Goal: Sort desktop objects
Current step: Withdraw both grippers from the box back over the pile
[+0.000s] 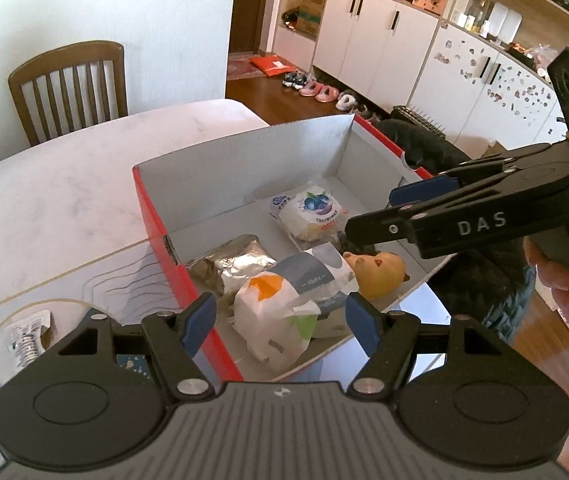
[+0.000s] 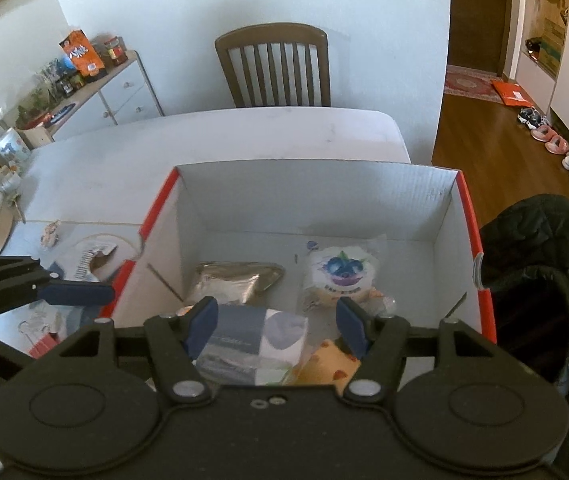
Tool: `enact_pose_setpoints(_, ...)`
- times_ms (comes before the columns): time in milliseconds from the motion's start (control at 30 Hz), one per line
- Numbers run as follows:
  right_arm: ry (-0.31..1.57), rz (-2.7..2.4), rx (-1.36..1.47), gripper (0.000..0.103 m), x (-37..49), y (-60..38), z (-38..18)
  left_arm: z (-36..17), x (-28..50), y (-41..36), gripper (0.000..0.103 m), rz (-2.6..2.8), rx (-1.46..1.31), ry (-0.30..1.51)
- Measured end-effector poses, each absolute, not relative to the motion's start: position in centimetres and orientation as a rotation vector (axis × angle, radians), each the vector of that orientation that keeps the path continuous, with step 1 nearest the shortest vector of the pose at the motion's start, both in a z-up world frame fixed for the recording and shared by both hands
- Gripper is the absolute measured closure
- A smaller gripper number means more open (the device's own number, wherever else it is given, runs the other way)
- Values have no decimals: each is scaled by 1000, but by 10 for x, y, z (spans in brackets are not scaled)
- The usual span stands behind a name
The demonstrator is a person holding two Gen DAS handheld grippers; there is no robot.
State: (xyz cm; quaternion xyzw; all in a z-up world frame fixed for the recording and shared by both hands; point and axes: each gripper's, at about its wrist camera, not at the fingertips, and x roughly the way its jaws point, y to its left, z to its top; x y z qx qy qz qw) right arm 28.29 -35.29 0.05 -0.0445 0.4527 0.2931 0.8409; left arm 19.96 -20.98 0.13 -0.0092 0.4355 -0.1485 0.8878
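A red cardboard box (image 1: pixel 152 216) with a white inside (image 2: pixel 436 208) stands on the table. In it lie a silver foil pouch (image 1: pixel 232 260), a blueberry snack pack (image 1: pixel 316 210), a white bag with an orange spot (image 1: pixel 268 312), a blue-grey packet (image 1: pixel 316 276) and a yellow toy (image 1: pixel 380 272). My left gripper (image 1: pixel 280 320) is open and empty above the box's near end. My right gripper (image 2: pixel 276 320) is open and empty over the box, above the blue-grey packet (image 2: pixel 252 344) and the toy (image 2: pixel 332 364). It also shows in the left wrist view (image 1: pixel 368 212).
A small printed packet (image 1: pixel 28 336) and other small items (image 2: pixel 48 236) lie on the table (image 1: pixel 44 184) left of the box. A wooden chair (image 2: pixel 276 68) stands at the far side. A dark jacket (image 2: pixel 540 280) hangs at the right.
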Motion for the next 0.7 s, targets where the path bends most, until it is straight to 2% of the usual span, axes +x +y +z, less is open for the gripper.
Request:
enact_pose_setpoints(300,901,612,-102,37,250,-351,14,11,173,-190,32,-331,-31,867)
enact_pose_setpoints(400,881,603,-100,32,240,-347,18,13,166,-180,32,-336,-44,859)
enact_pose_setpoints(633,849,598,-113,31,215,-328,23,13,150,-150,32,-347,-75,858)
enact_pose_setpoints(700,839,607,-118,27,208,-320,24,12,145,-140,29,-343,-82,860)
